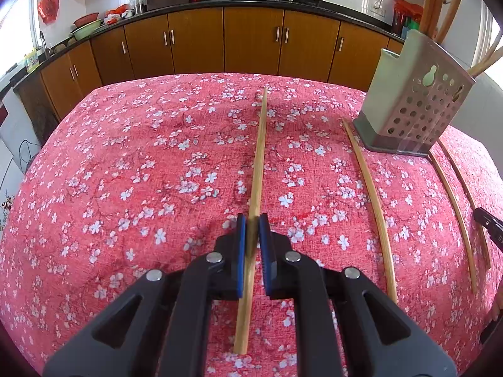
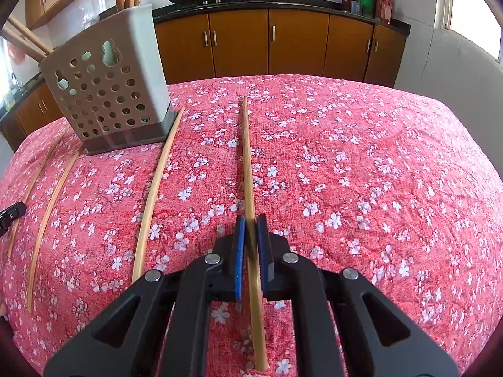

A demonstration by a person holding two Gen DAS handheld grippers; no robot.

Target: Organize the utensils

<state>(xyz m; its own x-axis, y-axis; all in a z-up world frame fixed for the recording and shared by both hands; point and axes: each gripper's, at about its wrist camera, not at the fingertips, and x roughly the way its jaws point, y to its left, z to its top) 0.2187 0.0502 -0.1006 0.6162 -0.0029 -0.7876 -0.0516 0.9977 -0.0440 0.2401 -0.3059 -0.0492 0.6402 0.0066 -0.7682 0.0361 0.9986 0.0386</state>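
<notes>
Gripping one chopstick each, the left gripper (image 1: 252, 220) and right gripper (image 2: 250, 221) pinch a left-held chopstick (image 1: 259, 157) and a right-held chopstick (image 2: 248, 163) lying lengthwise on the floral tablecloth (image 2: 361, 172), either side of the perforated holder (image 2: 103, 94).

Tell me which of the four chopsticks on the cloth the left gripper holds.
The leftmost chopstick, pinched in the left gripper; the other three lie to its right.

Bright, even daylight from blown-out windows (image 2: 474, 15) at the frame sides; soft shadows on the tablecloth (image 1: 157, 163); strong fisheye bending, dark vignetted corners, slightly soft detail.
</notes>
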